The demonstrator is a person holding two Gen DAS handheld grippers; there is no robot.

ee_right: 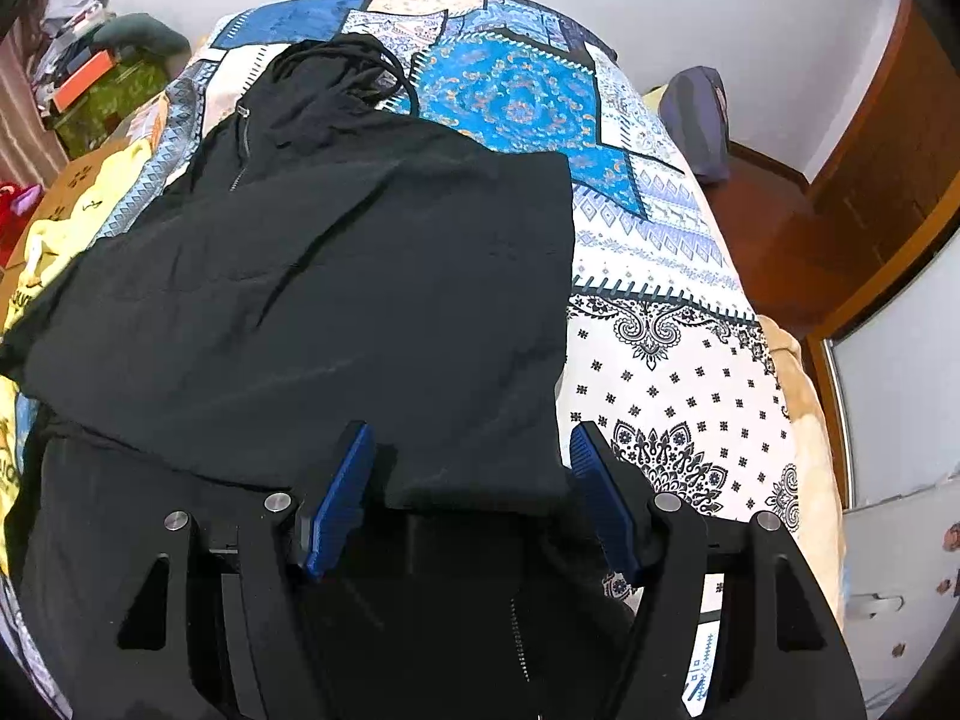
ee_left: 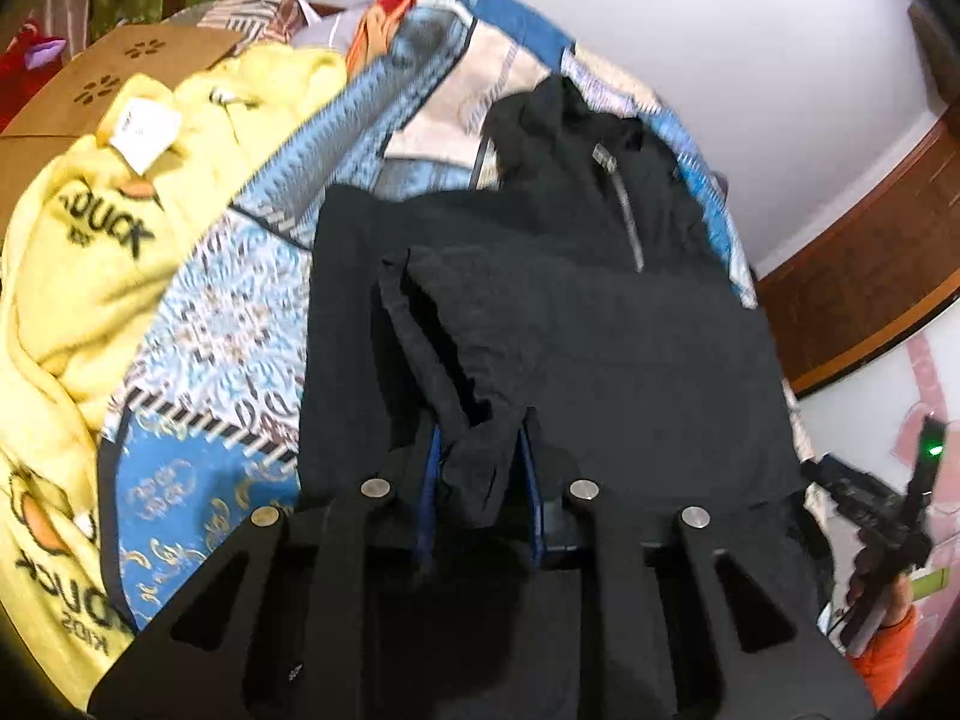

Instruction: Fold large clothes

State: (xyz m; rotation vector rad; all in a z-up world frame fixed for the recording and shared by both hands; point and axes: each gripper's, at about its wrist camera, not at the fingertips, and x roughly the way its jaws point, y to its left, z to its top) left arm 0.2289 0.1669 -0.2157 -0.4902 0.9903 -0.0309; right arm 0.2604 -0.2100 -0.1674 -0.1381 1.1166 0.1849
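Patterned bedspread (ee_right: 672,360) under black jacket (ee_right: 360,276), left gripper (ee_left: 480,456) apparently pinching its fold

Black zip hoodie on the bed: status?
Left gripper shut on black zip hoodie fabric. Right gripper open over hoodie edge. Yellow duck garment alongside, clear of fold.

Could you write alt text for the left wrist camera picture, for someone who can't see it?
The left gripper pinches a fold of a black zip-up jacket spread on a blue patterned bedspread. A yellow duck-print garment lies alongside.
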